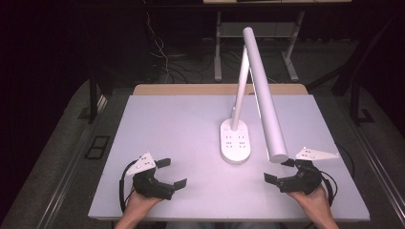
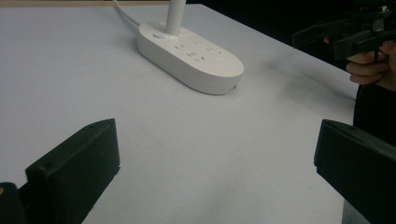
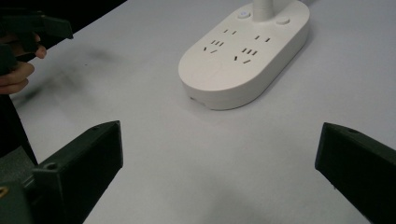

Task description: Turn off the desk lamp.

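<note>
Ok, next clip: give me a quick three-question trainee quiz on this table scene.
1. True or false: the left gripper holds the lamp.
2. What is built into the lamp base: A) sockets, B) a clock, C) a fan?
3. How do the jaws of the right gripper stand?

Key: 1. False; its jaws are open over the bare table. 2. A. 3. Wide open, nothing between them.

Bright lit table (image 1: 191, 124) with mild glare, dark surroundings, soft shadows, slightly grainy frames
</note>
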{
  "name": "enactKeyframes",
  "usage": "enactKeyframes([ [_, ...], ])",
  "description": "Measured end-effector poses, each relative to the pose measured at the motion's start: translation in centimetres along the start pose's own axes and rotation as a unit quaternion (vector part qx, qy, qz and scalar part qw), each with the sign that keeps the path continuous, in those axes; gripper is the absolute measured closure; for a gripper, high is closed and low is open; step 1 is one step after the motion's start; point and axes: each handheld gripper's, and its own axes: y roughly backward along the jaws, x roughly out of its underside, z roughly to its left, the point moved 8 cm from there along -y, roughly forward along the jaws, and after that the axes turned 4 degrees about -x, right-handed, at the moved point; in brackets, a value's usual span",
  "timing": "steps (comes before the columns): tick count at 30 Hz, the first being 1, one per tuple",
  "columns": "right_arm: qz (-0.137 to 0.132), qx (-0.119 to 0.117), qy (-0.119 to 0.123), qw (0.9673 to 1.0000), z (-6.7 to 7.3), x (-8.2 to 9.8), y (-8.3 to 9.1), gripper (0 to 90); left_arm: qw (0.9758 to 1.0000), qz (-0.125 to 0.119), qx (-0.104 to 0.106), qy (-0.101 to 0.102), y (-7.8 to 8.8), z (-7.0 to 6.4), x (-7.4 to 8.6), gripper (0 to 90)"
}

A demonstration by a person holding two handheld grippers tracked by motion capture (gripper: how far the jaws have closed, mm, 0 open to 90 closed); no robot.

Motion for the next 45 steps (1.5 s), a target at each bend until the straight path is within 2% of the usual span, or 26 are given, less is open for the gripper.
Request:
enactKeyframes([
  [18, 0.003, -0.007, -0.005, 1.0, -0.1, 0.1, 0.3, 0.9, 1.0, -0.001, 0.001, 0.0, 0.0, -0.1, 0.0, 0.0],
  [23, 0.006, -0.004, -0.005, 1.0, -0.2, 0.2, 0.4, 0.9, 1.0, 0.0, 0.003, 0.001, 0.1, 0.0, 0.0, 0.0],
  [27, -0.002, 0.004, -0.006, 1.0, -0.5, 0.0, 0.8, 0.9, 1.0, -0.004, 0.001, 0.002, 0.4, 0.1, 0.0, 0.0],
  [41, 0.011, 0.003, -0.013, 0.9999, -1.0, -0.8, 0.9, 0.9, 1.0, -0.003, -0.004, 0.003, 0.4, 0.2, 0.1, 0.0],
  [45, 0.021, -0.006, -0.012, 0.9997, -0.9, -1.4, 1.0, 0.9, 1.0, -0.004, -0.005, 0.005, 0.5, 0.2, 0.1, 0.0],
])
